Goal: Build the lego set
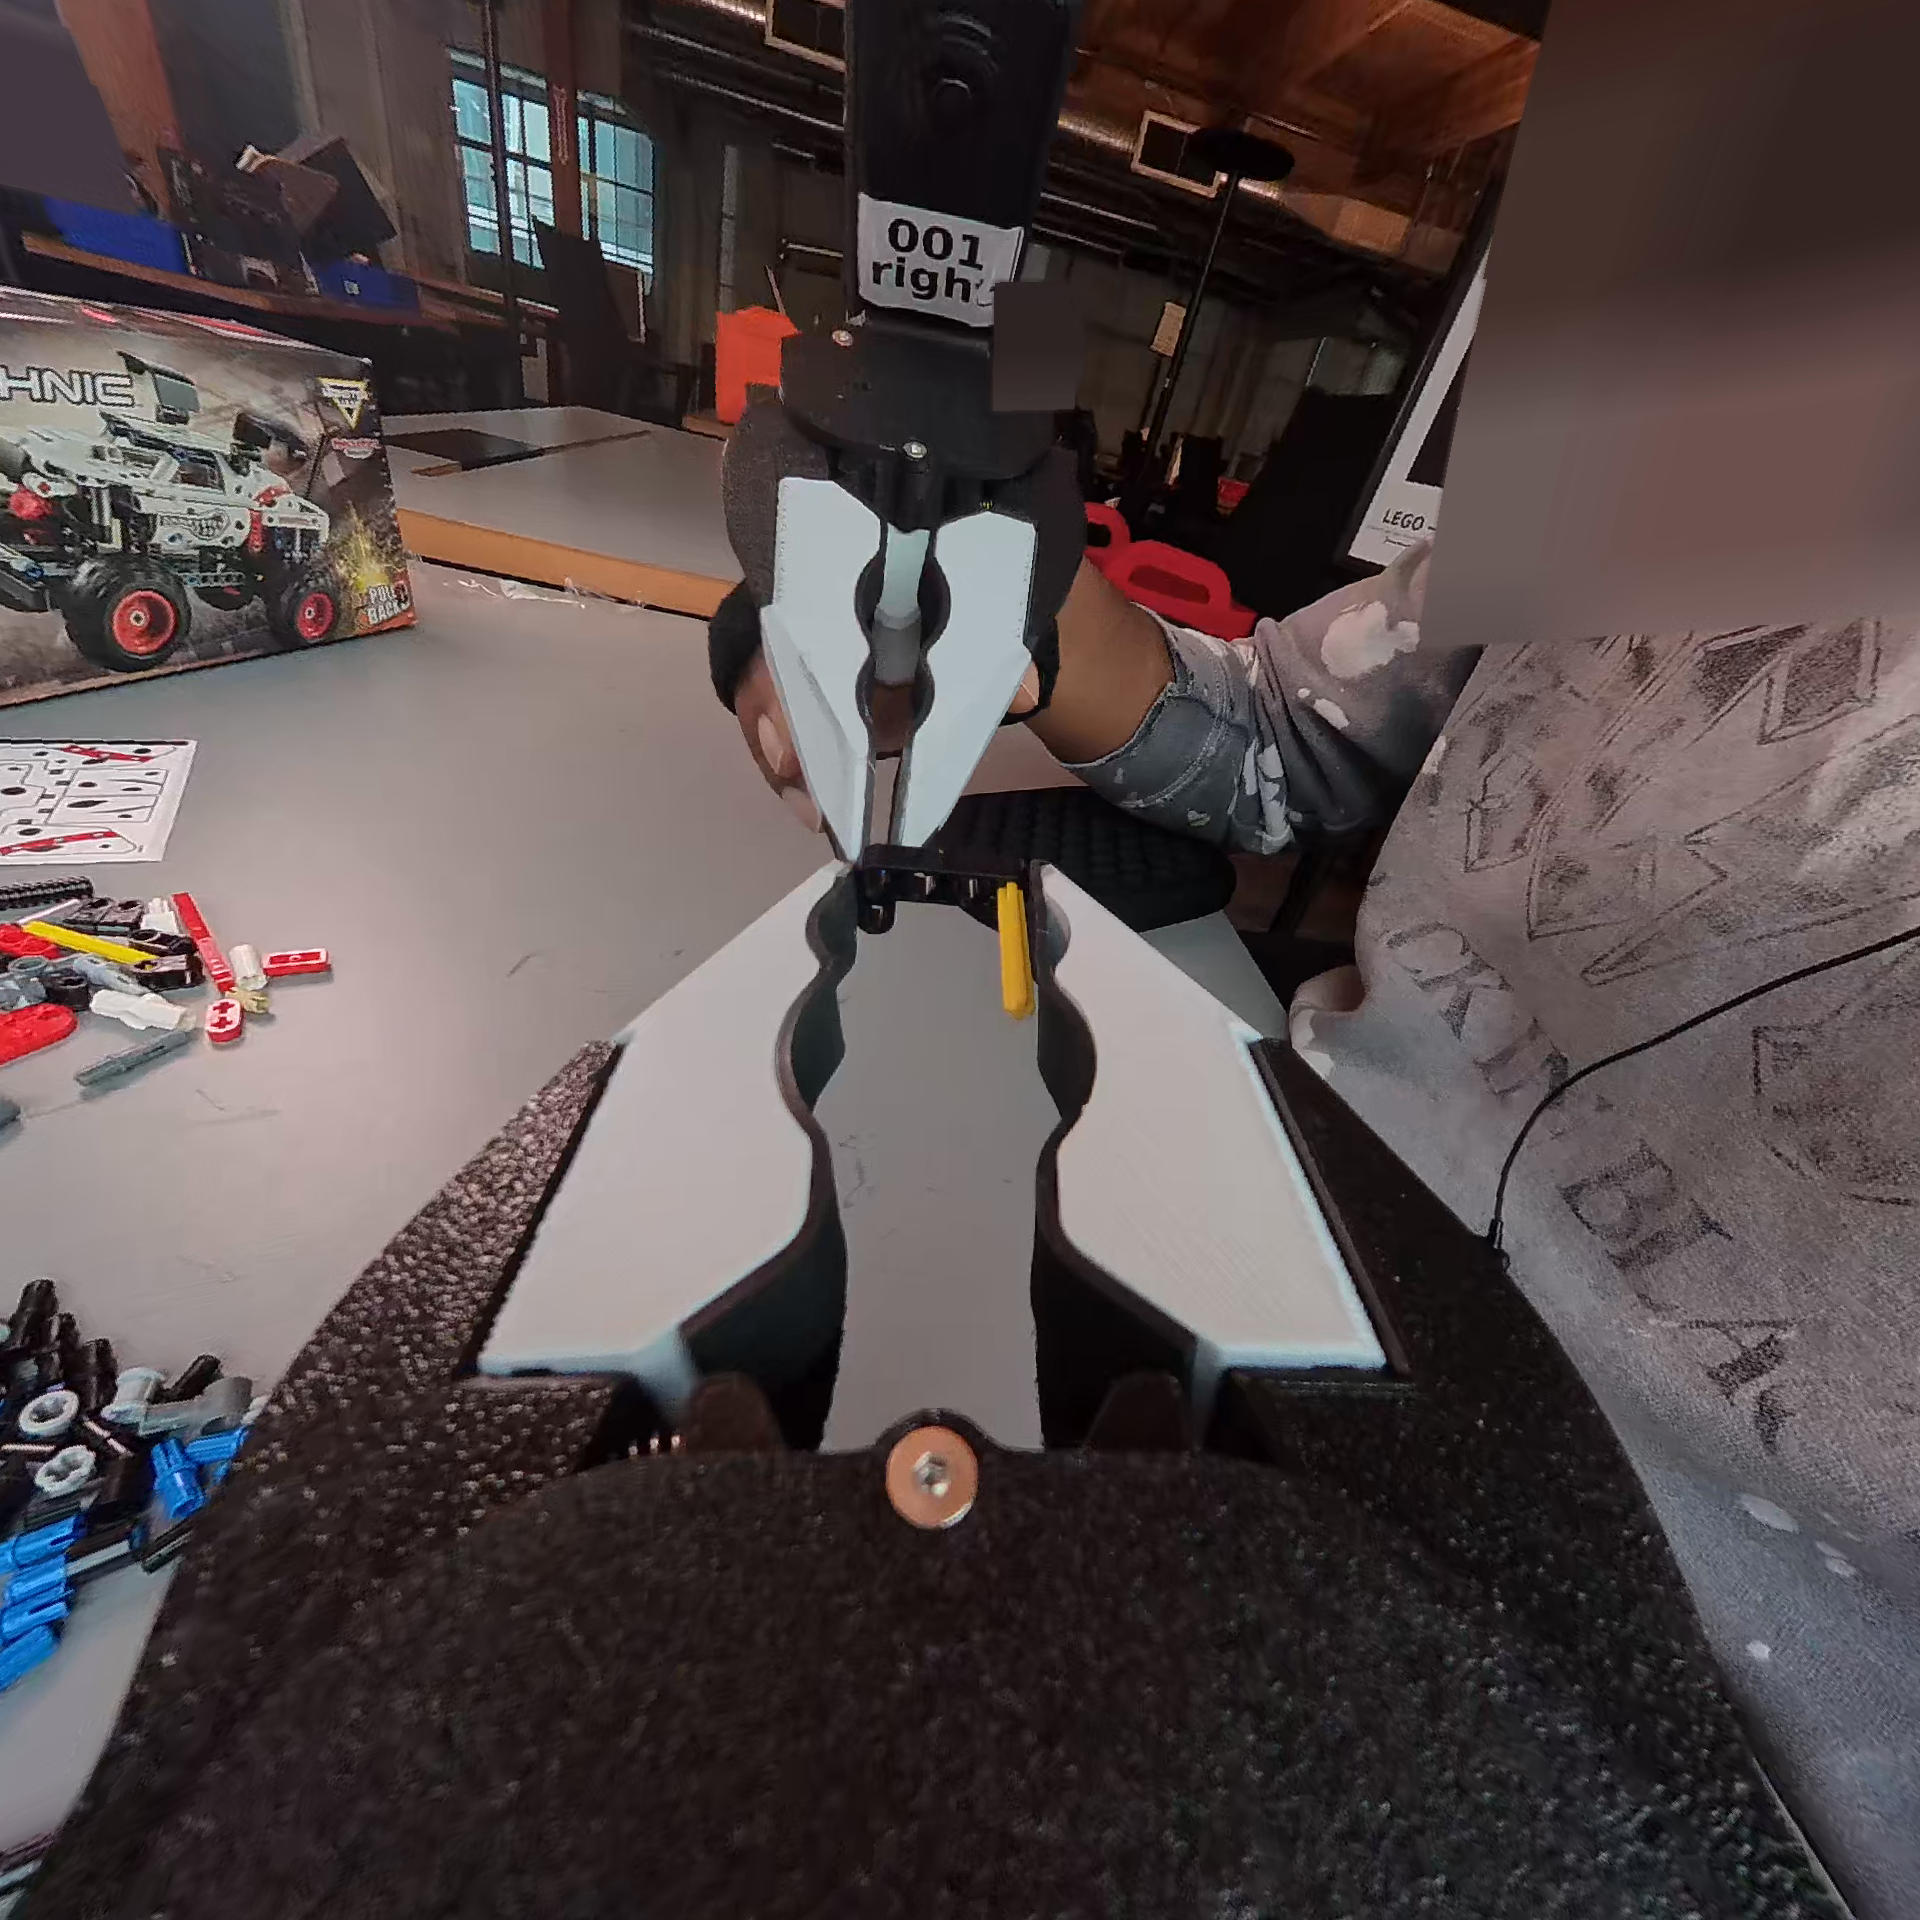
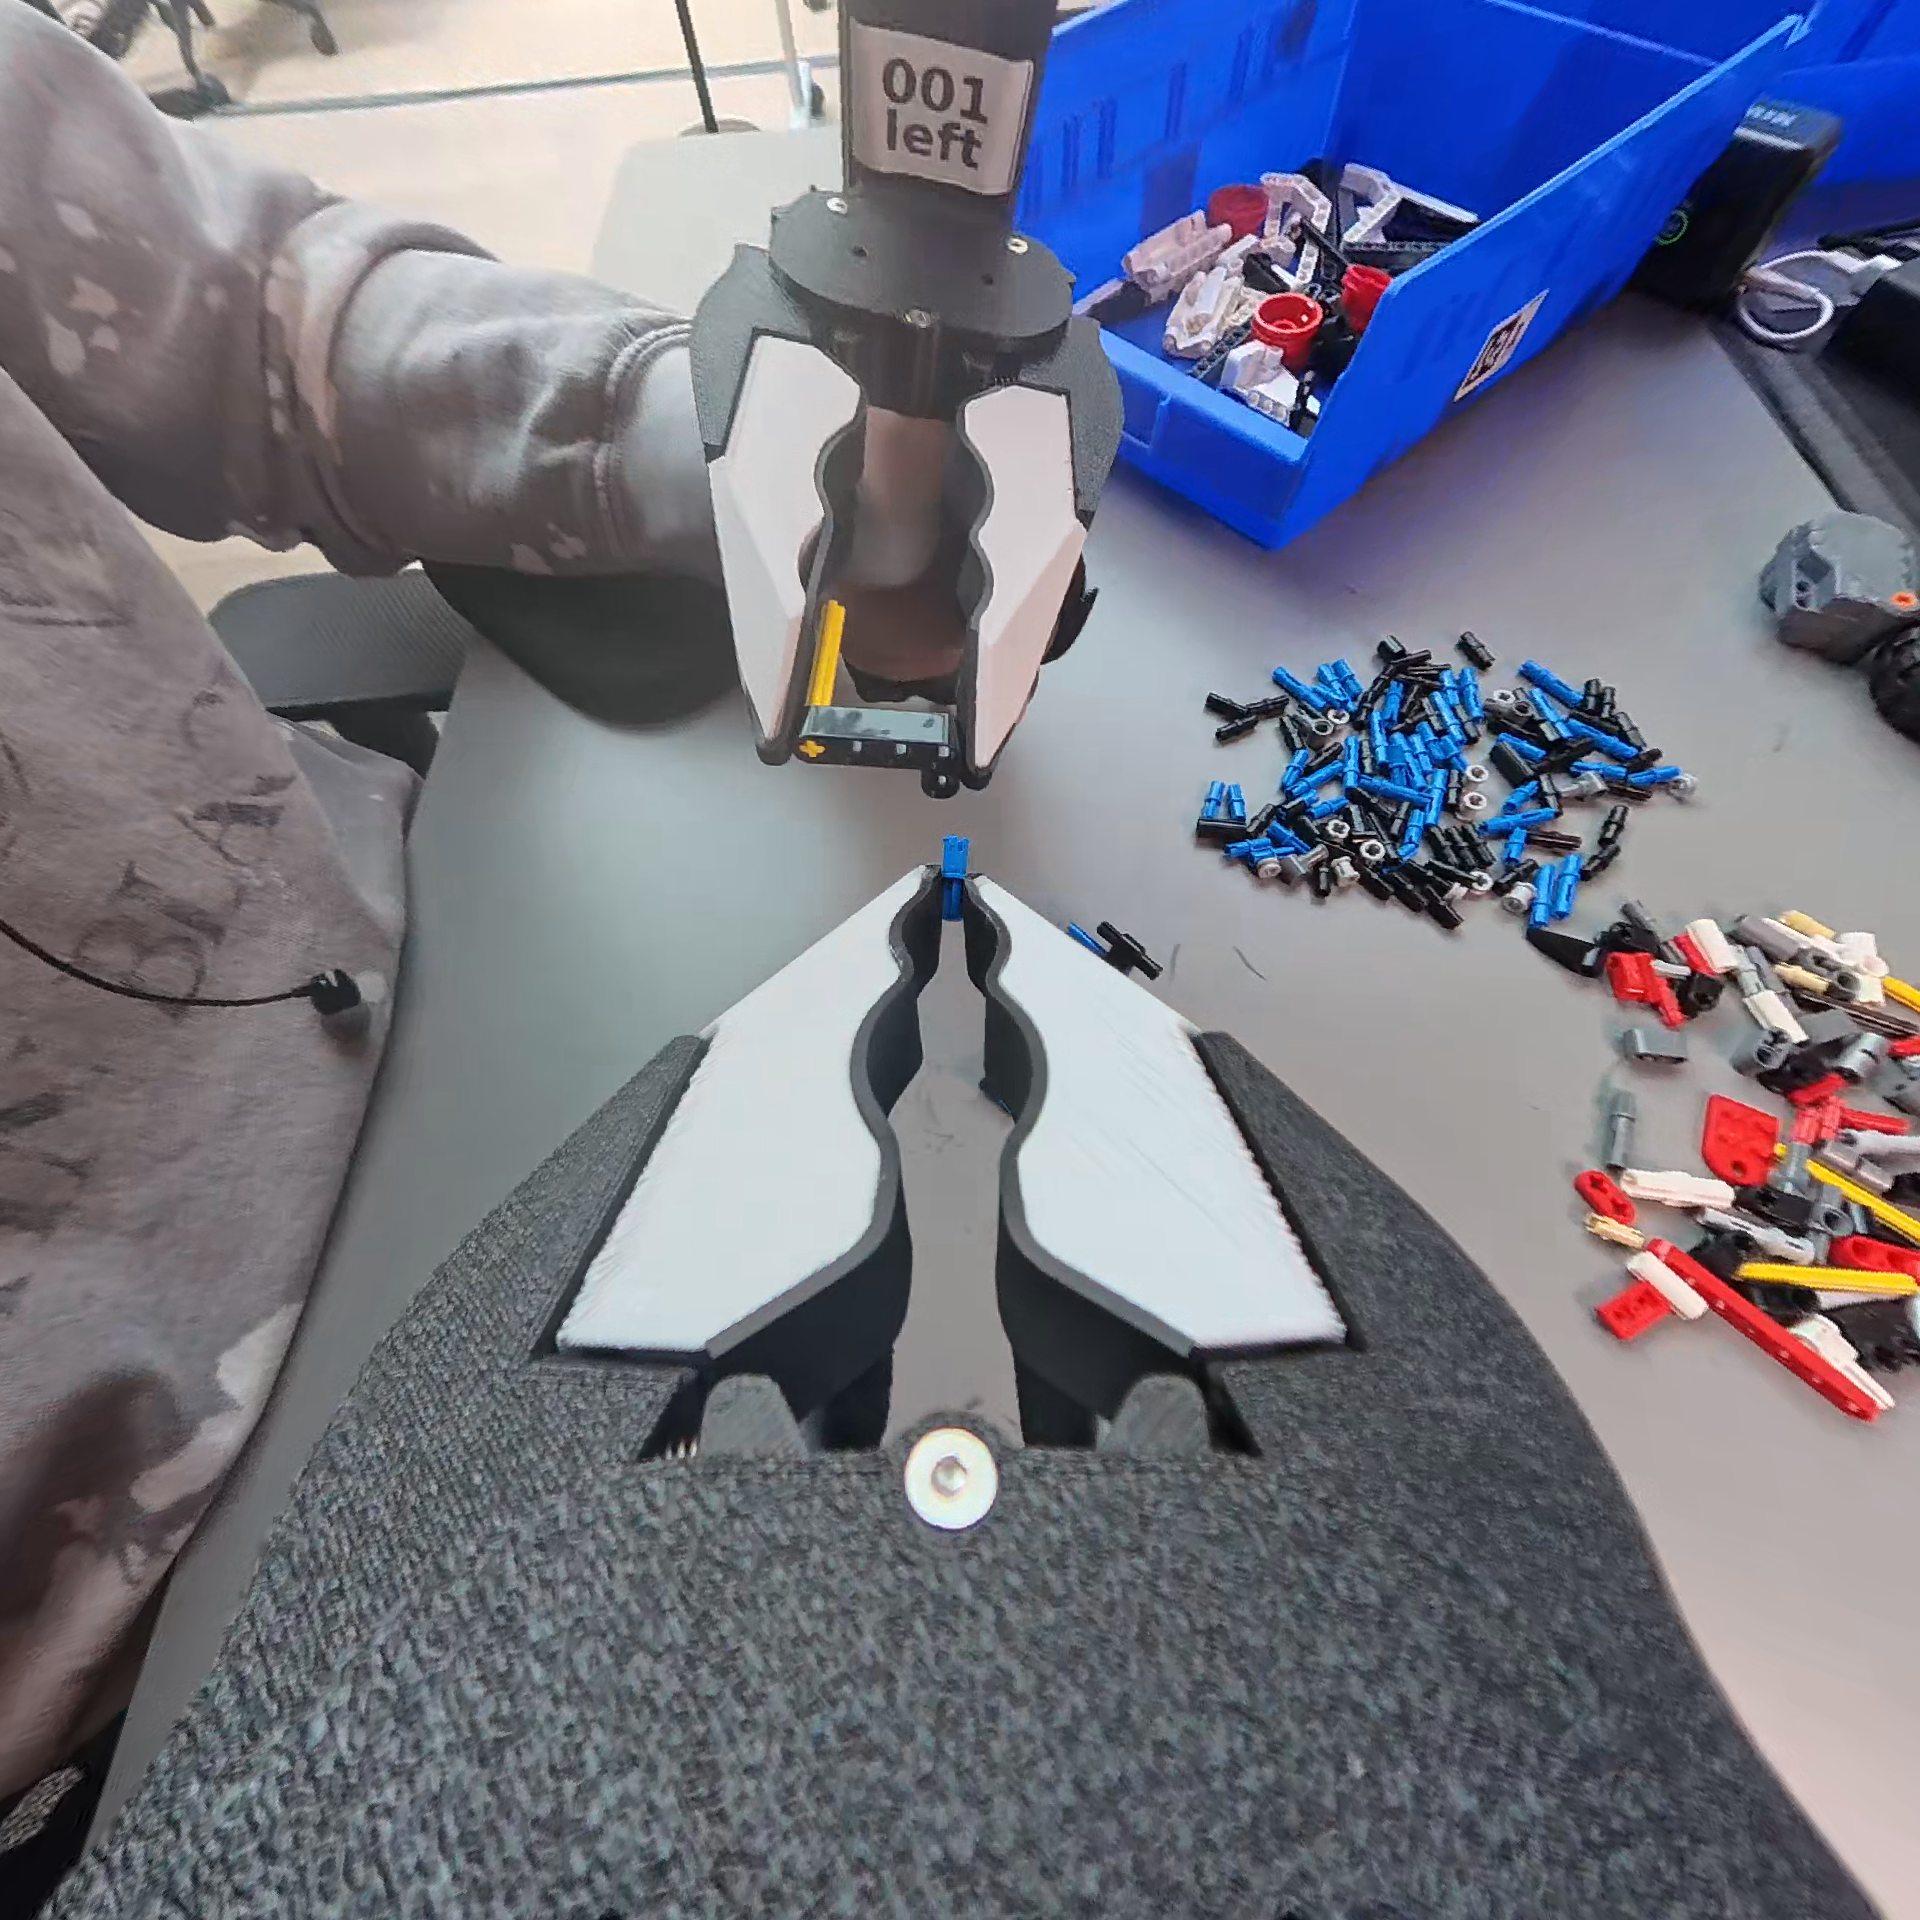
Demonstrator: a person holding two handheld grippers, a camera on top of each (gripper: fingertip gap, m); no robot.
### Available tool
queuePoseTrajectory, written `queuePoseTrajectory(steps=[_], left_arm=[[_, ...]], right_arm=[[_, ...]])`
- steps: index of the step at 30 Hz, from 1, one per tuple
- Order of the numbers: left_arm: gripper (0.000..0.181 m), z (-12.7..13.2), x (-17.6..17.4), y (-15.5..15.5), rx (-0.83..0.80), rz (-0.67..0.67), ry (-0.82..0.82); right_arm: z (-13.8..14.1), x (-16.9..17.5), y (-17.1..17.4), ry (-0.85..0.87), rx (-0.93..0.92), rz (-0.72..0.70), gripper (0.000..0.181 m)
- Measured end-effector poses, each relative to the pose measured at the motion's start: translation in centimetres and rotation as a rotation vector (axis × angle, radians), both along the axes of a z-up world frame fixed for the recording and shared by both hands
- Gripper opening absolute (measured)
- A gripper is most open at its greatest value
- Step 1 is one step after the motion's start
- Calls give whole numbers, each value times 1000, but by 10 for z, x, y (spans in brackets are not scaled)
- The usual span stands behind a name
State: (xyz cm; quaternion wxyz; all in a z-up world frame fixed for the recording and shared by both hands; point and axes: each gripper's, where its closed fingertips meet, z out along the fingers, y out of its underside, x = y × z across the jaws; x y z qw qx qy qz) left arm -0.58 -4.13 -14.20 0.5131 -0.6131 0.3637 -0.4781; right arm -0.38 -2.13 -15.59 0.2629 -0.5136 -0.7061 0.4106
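Because I want the holes of the black beam [image 2: 878,732] to face the pin, my left gripper [image 2: 871,764] clamps it by both ends above the grey table [image 2: 623,883], its yellow axle [image 2: 826,655] pointing back. My right gripper [image 2: 951,883] is pinched tight on a blue pin [image 2: 954,868], aimed at the beam, not yet touching. Spare pins [image 2: 1434,774] lie near.
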Motion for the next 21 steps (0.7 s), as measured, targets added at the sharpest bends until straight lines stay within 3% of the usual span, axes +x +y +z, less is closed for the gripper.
queuePoseTrajectory(steps=[9, 21], left_arm=[[32, -16, 10, 2, -30, -9, 101], [32, -54, 14, 4, -12, 53, 442]], right_arm=[[-5, 0, -2, -22, 64, -5, 3], [-39, 3, 0, -87, 271, 36, 3]])
